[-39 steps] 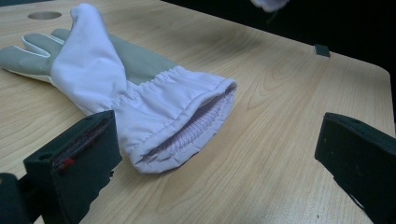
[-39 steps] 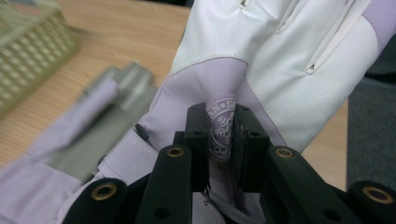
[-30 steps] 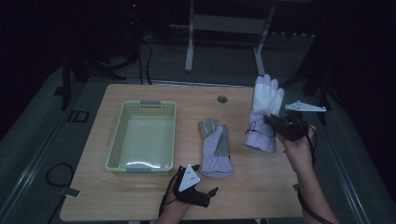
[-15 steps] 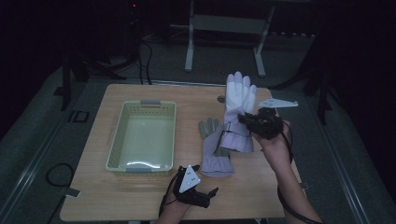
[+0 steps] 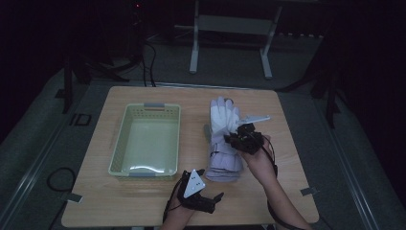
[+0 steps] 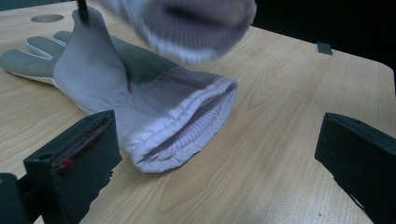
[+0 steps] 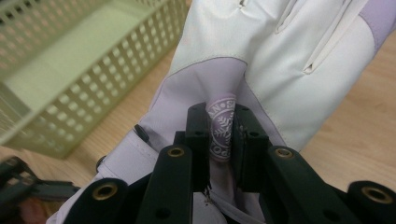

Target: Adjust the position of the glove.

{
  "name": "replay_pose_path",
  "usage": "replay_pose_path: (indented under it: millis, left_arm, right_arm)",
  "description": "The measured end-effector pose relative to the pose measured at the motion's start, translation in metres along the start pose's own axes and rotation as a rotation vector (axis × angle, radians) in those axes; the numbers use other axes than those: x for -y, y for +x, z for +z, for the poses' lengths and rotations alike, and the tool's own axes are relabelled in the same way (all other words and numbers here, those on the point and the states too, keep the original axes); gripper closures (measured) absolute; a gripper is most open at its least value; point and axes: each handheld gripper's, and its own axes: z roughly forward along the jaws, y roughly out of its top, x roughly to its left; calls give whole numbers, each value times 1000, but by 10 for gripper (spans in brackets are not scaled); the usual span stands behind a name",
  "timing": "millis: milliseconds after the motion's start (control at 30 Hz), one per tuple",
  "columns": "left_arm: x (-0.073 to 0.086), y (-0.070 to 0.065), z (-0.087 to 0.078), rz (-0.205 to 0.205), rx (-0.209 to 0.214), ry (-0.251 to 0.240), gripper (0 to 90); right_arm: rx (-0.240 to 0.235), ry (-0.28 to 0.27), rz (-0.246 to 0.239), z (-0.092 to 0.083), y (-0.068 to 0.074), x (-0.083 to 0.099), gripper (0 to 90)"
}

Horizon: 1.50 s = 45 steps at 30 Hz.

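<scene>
A white and lavender glove (image 5: pixel 223 115) hangs from my right gripper (image 5: pixel 233 139), which is shut on a fold of it. In the right gripper view the pads (image 7: pixel 245 135) pinch a lavender fold bearing a round snowflake logo on that glove (image 7: pixel 280 60). It hangs just over a second, similar glove (image 5: pixel 225 167) lying flat on the table, cuff toward the person. In the left gripper view that glove (image 6: pixel 154 102) lies ahead, with the held one blurred above it (image 6: pixel 196 23). My left gripper (image 5: pixel 215 201) rests near the table's front edge, jaws wide open (image 6: pixel 215 158) and nothing between them.
A pale green slotted basket (image 5: pixel 117 143) stands left of the gloves and holds nothing (image 7: pixel 70 70). The wooden table (image 5: pixel 287 120) has a round hole (image 6: pixel 46 18) near its far edge. A metal frame (image 5: pixel 230 24) stands on the dark floor behind.
My right gripper has carried its glove left and down, from above the table's right side to just over the lying glove. The left gripper has stayed put.
</scene>
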Motion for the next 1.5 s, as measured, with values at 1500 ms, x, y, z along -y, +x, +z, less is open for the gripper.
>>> replay_pose_path:
  millis: [1500]
  left_arm:
    - [0, 0, 0, -10, 4, -1, 2]
  right_arm:
    - [49, 141, 32, 14, -57, 45, 635]
